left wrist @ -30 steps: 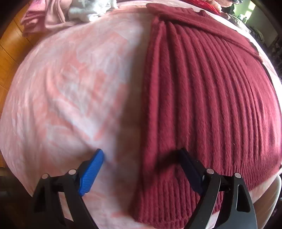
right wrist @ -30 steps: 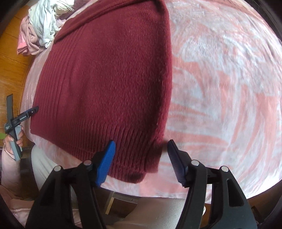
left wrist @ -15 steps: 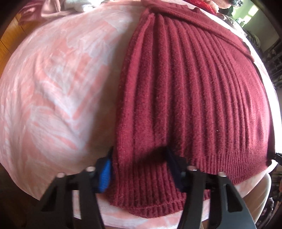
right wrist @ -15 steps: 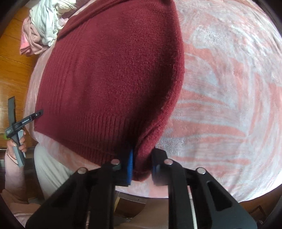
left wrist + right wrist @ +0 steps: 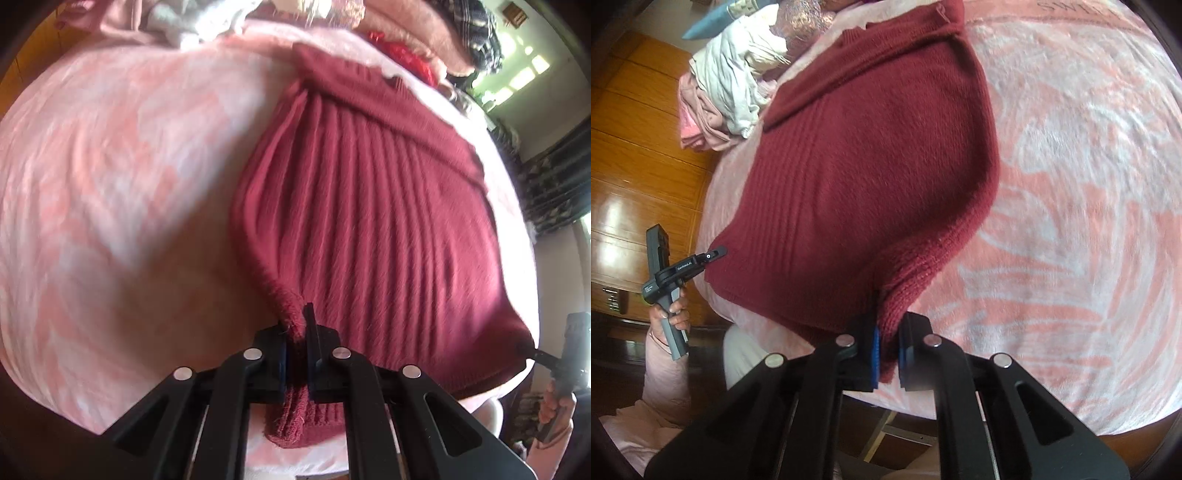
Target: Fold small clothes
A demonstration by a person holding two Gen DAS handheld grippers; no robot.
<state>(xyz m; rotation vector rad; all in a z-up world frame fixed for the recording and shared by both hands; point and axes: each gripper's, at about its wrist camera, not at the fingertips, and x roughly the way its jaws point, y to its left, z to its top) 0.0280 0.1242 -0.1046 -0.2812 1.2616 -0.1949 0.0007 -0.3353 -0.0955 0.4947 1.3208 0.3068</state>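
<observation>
A dark red ribbed knit sweater (image 5: 369, 206) lies spread on a pink and white blanket (image 5: 110, 177). My left gripper (image 5: 295, 354) is shut on the sweater's near left hem corner, and the cloth there is pulled up into a ridge. My right gripper (image 5: 886, 350) is shut on the near right hem corner of the same sweater (image 5: 871, 155), lifting it slightly. The right gripper also shows at the sweater's far corner in the left wrist view (image 5: 532, 354). The left gripper also shows in the right wrist view (image 5: 713, 254).
A pile of white and pink clothes (image 5: 731, 88) sits at the far left of the blanket. More clothes, red and plaid, are heaped at the back (image 5: 424, 40). Orange wooden panelling (image 5: 639, 155) stands to the left. The blanket's edge (image 5: 997, 406) is close below the grippers.
Both grippers closed on the sweater's hem corners; the left was open half a second ago. The corners are now pulled up off the blanket and the hem is stretched between them.
</observation>
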